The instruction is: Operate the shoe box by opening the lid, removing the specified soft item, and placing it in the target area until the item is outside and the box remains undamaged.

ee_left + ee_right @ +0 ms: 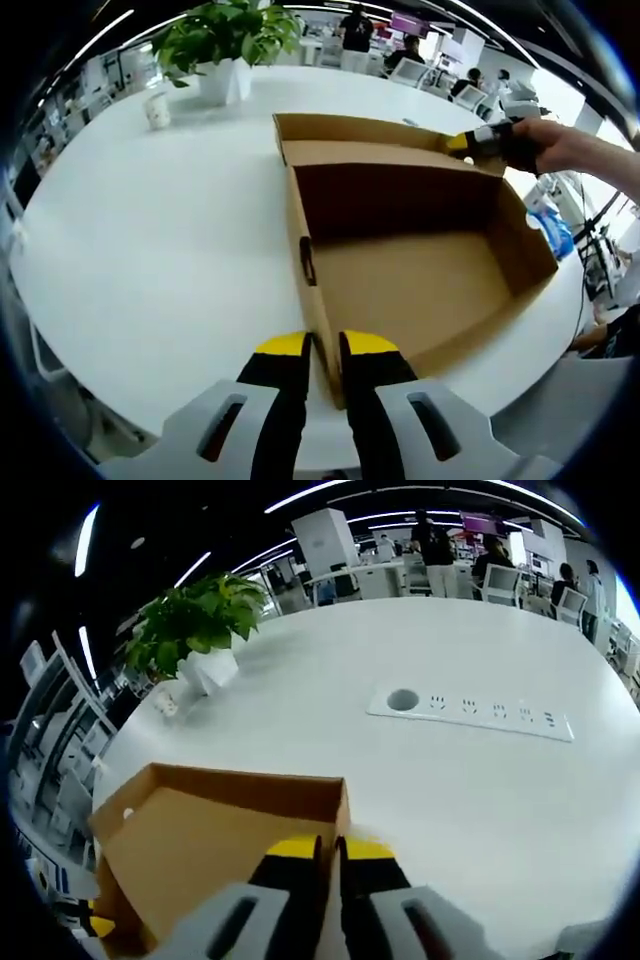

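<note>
A brown cardboard shoe box [420,290] lies open on the white round table [150,250], and bare cardboard shows on its floor. My left gripper [325,345] is shut on the box's near side wall, which stands between the two yellow-tipped jaws. The lid [370,135] is swung back at the far side. A hand holds my right gripper [470,143] at the lid's far right corner. In the right gripper view, the right gripper [332,848] is shut on the lid's edge [335,810], with the lid panel [200,840] spreading to the left.
A potted plant [225,40] and a small cup [157,110] stand at the table's far side. A power strip [470,712] is set into the tabletop. A blue and white packet [550,225] lies beyond the box's right wall. People sit at desks behind.
</note>
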`<state>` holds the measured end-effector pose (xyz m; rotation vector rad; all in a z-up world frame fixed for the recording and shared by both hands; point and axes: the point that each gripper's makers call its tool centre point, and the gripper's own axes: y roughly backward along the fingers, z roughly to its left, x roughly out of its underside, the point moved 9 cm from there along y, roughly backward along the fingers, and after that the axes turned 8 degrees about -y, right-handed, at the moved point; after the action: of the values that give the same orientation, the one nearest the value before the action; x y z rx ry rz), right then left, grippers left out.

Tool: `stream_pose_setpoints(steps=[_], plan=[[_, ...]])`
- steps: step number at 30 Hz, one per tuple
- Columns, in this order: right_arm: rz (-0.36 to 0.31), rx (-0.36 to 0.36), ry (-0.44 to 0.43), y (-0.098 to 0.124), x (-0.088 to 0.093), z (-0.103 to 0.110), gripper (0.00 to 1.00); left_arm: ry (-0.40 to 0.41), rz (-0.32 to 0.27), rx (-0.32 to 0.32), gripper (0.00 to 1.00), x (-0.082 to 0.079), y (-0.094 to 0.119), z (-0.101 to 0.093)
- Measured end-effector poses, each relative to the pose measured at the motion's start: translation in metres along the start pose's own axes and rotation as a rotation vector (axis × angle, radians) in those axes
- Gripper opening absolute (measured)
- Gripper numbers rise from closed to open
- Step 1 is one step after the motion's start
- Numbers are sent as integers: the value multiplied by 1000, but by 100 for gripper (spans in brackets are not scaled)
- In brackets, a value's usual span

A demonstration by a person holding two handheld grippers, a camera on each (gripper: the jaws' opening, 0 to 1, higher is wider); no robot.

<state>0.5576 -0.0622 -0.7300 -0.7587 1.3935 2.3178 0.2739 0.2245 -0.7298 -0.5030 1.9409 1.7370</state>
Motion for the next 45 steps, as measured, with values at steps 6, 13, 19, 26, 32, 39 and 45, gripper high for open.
stream_pose_setpoints(steps=[6, 13, 19, 26, 32, 39, 45], plan=[[-22, -1, 74, 12, -6, 0, 0, 1, 2, 6, 11, 0, 0, 0], [-39, -12, 82, 25, -8, 2, 0, -5, 3, 2, 10, 0, -2, 1], [-54, -14, 106, 36, -10, 3, 0, -14, 13, -4, 9, 1, -2, -1], [-79, -29, 109, 50, -13, 8, 0, -18, 19, -16, 7, 2, -2, -1], [-106, -44, 131, 64, -16, 15, 1, -8, 23, -29, 5, 2, -1, 0], [-112, -40, 172, 71, -18, 15, 1, -16, 38, -46, 4, 1, -1, -4], [-124, -33, 210, 75, -22, 17, 1, -46, 64, -72, 4, -1, 0, -9]])
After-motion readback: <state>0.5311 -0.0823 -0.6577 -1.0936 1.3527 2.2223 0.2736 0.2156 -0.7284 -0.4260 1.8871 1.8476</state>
